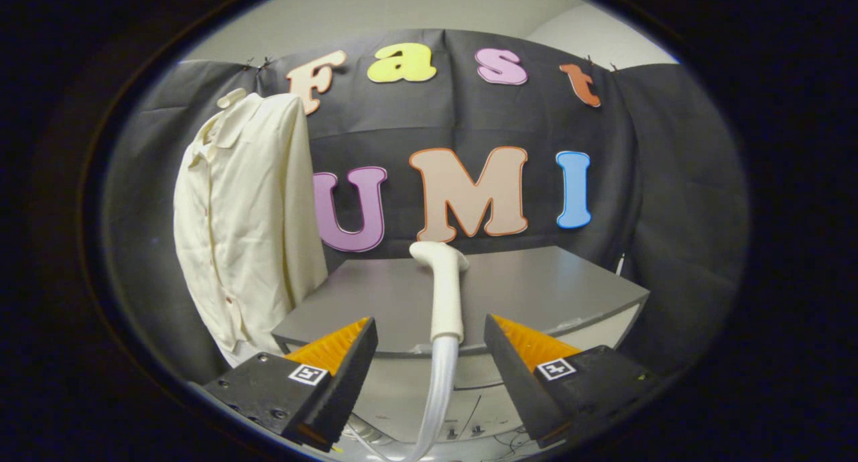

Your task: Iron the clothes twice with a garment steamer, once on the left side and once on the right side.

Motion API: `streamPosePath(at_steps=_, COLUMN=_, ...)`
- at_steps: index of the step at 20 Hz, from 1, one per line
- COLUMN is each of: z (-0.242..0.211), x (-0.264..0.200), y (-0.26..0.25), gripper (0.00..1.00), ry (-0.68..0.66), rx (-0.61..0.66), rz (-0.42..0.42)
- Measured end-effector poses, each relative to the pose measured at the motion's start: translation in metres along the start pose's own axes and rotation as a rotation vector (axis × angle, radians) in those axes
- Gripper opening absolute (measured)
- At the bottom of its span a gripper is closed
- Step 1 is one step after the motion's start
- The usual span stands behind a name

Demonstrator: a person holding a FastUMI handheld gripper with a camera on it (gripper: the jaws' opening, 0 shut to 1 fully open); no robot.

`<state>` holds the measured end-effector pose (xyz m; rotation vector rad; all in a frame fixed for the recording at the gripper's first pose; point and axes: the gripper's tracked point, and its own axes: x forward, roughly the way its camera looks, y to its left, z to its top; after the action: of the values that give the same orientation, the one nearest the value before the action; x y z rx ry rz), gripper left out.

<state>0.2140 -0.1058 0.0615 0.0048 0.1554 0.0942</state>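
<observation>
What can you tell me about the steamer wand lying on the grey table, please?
The steamer wand is off-white, smooth plastic by its look, with a bent head at its far end. It lies on the grey table, handle toward the gripper, and a pale hose hangs from it over the edge. The open fingers flank it without touching.

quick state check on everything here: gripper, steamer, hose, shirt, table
gripper: open, fingers either side of the steamer handle, not pressing on it
garment steamer: lying on the table, head pointing away, not held
hose: hangs off the table's front edge
shirt: hanging, buttoned, untouched
table: bears the steamer
</observation>
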Motion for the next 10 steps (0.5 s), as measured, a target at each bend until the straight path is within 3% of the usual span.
streamPosePath(at_steps=5, z=0.016, x=0.059, y=-0.017, gripper=0.97, ry=0.09, rx=-0.018, rz=-0.001)
streamPosePath(at_steps=10, z=0.031, x=0.114, y=-0.016, gripper=0.97, ry=0.227, rx=0.065, rz=0.037)
